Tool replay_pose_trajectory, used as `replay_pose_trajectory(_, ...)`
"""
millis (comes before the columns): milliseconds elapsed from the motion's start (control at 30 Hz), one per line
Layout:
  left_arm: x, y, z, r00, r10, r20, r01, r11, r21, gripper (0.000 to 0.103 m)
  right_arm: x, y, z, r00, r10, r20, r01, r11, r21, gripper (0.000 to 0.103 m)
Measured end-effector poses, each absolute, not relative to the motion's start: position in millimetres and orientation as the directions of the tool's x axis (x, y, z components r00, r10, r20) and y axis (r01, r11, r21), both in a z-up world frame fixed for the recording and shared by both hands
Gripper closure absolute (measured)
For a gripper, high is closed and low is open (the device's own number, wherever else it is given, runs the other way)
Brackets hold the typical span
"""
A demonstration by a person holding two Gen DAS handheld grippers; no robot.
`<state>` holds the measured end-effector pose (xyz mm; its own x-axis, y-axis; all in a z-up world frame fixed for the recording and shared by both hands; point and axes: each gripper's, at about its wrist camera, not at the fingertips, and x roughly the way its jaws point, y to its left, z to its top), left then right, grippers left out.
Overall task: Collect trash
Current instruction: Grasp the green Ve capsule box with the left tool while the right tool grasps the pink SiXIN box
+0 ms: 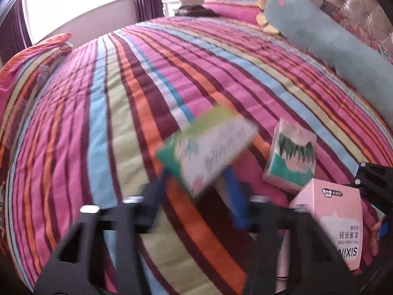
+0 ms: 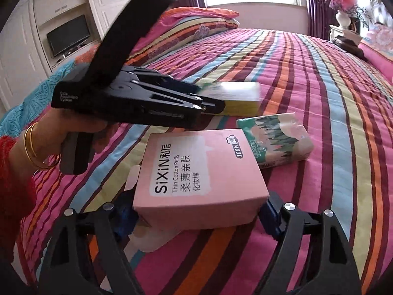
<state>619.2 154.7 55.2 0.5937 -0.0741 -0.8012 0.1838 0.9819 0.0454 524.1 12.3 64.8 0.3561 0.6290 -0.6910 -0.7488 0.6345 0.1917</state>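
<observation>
Striped bedspread; blurred green packet hides left jaws' grip.

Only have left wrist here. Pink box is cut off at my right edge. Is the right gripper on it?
Observer: Yes. In the right wrist view the pink box sits between the blue pads of the right gripper, one against each side. The box rests on the bedspread.
Operator: My green box is just blur. Is it gripped?
Observer: Seen from the side, the left gripper is shut on one end of the green and white box. The rest sticks out past the fingertips.
Operator: Is the pink box closed?
Observer: No. A flap hangs open at the end nearest the right gripper.
</observation>
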Motion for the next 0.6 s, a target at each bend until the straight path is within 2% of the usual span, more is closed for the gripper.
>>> replay_pose_trajectory(100, 619, 150, 50, 0.571, -0.082, -0.817, 0.195, 0.98, 0.038, 0.073, 520, 9, 65, 0.359, 0.628, -0.691, -0.743, 0.64, 0.196, 0.027)
replay_pose_trajectory(200, 615, 153, 62, 0.62, -0.049, -0.783, 0.179, 0.981, 0.08, 0.072, 524, -2, 66, 0.35, 0.662, -0.663, -0.723, 0.641, 0.258, 0.027)
replay_pose_trajectory(233, 614, 154, 67, 0.635, -0.046, -0.771, 0.185, 0.978, 0.094, 0.061, 527, -6, 65, 0.342, 0.672, -0.657, -0.712, 0.641, 0.285, 0.027)
replay_pose_trajectory(267, 613, 153, 71, 0.651, -0.042, -0.758, 0.198, 0.973, 0.116, 0.034, 531, -9, 64, 0.337, 0.677, -0.654, -0.702, 0.644, 0.305, 0.027)
replay_pose_trajectory(300, 613, 151, 75, 0.671, -0.035, -0.741, 0.219, 0.964, 0.152, 0.026, 534, -10, 63, 0.331, 0.682, -0.652, -0.696, 0.643, 0.319, 0.027)
replay_pose_trajectory(433, 630, 135, 76, 0.679, -0.001, -0.734, 0.316, 0.903, 0.291, 0.025, 534, -11, 62, 0.328, 0.685, -0.651, -0.693, 0.643, 0.327, 0.027)
replay_pose_trajectory(600, 651, 123, 61, 0.648, -0.047, -0.761, 0.44, 0.838, 0.323, 0.025, 538, -11, 60, 0.306, 0.697, -0.649, -0.693, 0.63, 0.35, 0.027)
